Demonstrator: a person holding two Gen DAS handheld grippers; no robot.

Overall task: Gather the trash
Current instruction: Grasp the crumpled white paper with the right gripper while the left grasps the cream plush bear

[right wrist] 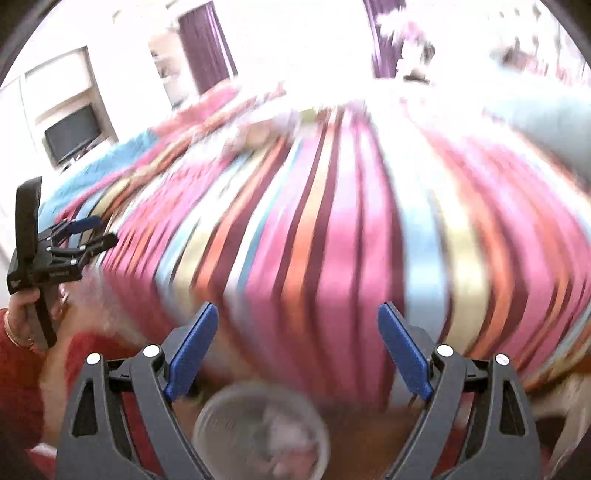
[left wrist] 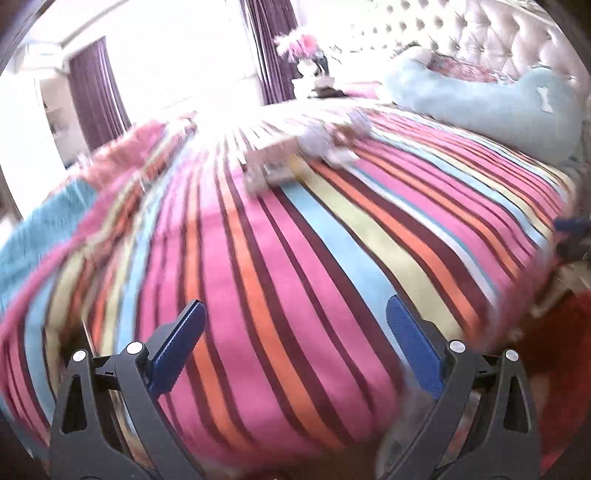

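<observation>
Clearly, the main risk lies in how blurred both views are: a reach made at this pace could be misjudged, and the light scraps could be pushed across the striped bedspread (left wrist: 295,229) instead of being pinched. The trash (left wrist: 306,155), a loose cluster of pale crumpled wrappers and paper, is seen in the left wrist view lying on the bed well beyond the fingers, toward the far edge and short of the light-blue pillow (left wrist: 480,99) at the headboard (left wrist: 480,33). Soft, wrinkled fabric could be caught together with a scrap if the fingers are closed too low.

In the left wrist view, the left gripper (left wrist: 295,347) is held above the near part of the bed; its 2 blue fingers (left wrist: 177,350) are spread wide, nothing is between them and nothing is touched. In the right wrist view, a hand (right wrist: 29,310) in a red sleeve is seen at the left edge holding that gripper.

The right gripper (right wrist: 297,350) is likewise spread wide with an empty gap, and no contact with the bedspread is seen. Below it, a round translucent container (right wrist: 260,432) with pale scraps inside is seen, apparently the collecting bin; whether it is held by anything cannot be told. It could be missed when a light scrap is dropped from a height.
</observation>
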